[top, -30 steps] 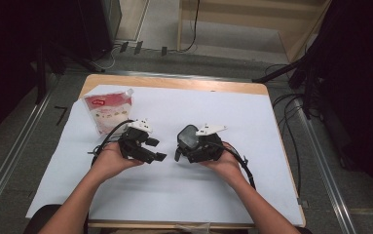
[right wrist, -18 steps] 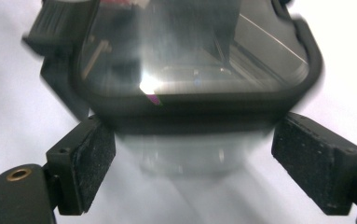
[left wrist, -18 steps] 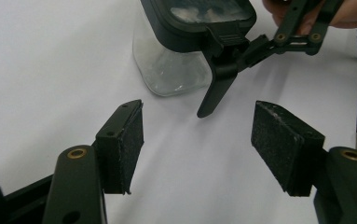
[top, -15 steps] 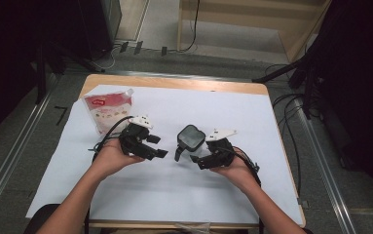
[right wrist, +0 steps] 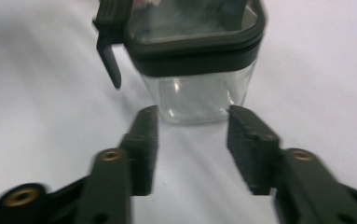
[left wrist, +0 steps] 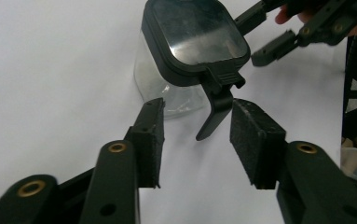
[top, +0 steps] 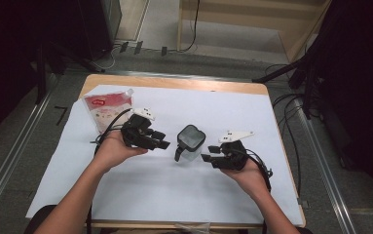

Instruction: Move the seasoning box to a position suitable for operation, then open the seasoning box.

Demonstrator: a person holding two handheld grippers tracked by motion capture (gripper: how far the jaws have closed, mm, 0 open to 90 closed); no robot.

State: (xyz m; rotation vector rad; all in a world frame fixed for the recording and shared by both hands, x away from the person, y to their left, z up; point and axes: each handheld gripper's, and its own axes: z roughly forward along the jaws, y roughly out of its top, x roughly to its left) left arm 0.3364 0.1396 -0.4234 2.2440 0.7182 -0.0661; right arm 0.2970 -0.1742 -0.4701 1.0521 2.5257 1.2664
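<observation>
Both grippers gaping: left gripper (left wrist: 195, 140) just short of the latch (left wrist: 216, 109), right gripper (right wrist: 190, 144) before the clear container (right wrist: 199, 88) mid-sheet. Steady the glass body first, then pinch the latch squarely and lift gently, avoiding tipping.

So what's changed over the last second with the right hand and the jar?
The right hand-held gripper let go of the jar and pulled back toward the person's right; its jaws now stand open, clear of the glass. The left hand-held gripper, the jar and the pouch stayed put.
</observation>
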